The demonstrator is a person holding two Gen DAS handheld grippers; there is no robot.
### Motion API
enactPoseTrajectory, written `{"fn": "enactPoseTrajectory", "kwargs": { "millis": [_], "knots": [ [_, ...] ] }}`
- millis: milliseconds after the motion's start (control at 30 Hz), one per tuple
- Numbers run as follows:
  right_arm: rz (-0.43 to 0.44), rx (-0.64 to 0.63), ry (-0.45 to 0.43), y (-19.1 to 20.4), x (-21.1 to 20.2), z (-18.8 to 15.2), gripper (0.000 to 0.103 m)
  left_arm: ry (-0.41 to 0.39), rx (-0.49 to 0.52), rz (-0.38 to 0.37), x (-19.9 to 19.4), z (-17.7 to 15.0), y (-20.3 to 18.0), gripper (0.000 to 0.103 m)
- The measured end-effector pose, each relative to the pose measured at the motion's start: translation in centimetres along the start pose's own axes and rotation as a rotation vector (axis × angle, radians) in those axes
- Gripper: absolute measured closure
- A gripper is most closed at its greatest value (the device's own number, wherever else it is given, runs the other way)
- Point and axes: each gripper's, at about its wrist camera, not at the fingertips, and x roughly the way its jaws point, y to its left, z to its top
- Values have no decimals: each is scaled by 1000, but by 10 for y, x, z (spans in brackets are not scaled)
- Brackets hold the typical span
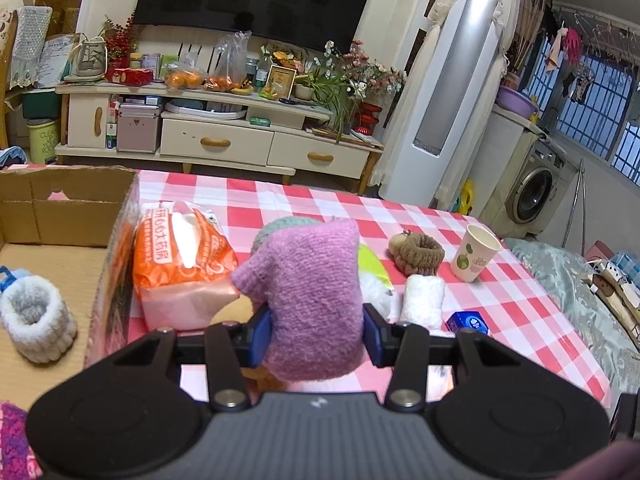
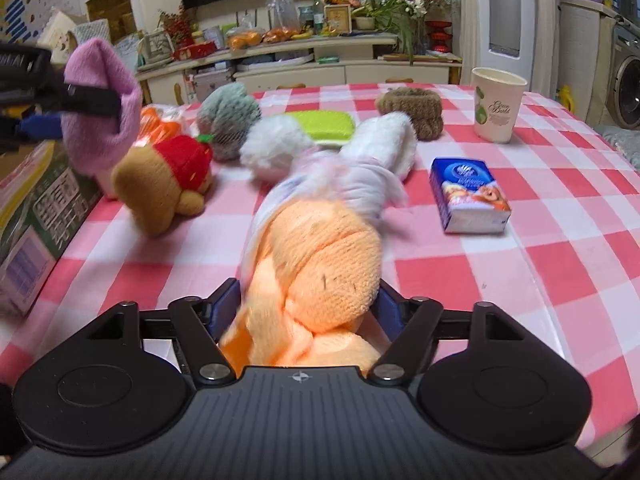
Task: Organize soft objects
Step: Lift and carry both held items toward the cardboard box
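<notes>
Left claw (image 1: 316, 330) clenched on purple knitted mitten (image 1: 308, 296), right claw (image 2: 310, 304) spread around blurred orange plush toy (image 2: 320, 256), its pads mostly hidden.

Left gripper (image 1: 316, 330) clamped on purple knit mitten (image 1: 308, 300), blue pads (image 1: 260, 330) pressing both sides. Cardboard box (image 1: 68, 216) left of tool, white knit cuff (image 1: 36, 320) inside. Orange tissue pack (image 1: 180, 264) ahead-left. Brown scrunchie (image 1: 420, 254), paper cup (image 1: 474, 254) ahead-right on checked tablecloth (image 1: 500, 312).

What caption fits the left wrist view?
Left gripper holds purple knitted item beside cardboard box.
</notes>
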Motion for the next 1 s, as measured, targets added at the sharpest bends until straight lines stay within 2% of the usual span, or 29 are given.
{"fn": "enactPoseTrajectory", "kwargs": {
  "millis": [67,167,233,333,367,433,533,767,1000],
  "knots": [
    [8,-12,7,4,-1,-3,8,-4,-4,1,-2,0,2,57],
    [-27,-45,-12,8,0,-3,8,-8,-8,3,-5,0,5,57],
    [-52,-35,-20,5,1,-1,4,-10,-8,5,-7,-1,7,57],
    [-69,0,-31,-2,5,3,4,-13,-6,8,-10,-1,9,57],
    [-73,5,-40,-3,5,4,5,-13,-8,8,-10,-2,10,57],
    [-76,6,-56,-1,4,3,16,-13,-6,9,-11,-2,11,57],
    [-89,-1,-66,2,2,2,22,-15,-2,5,-14,-2,12,57],
    [-71,37,-99,9,-13,11,26,-36,-14,3,-24,1,18,57],
    [-21,20,-159,30,-34,32,26,-74,-16,14,-40,7,29,57]
  ]
}}
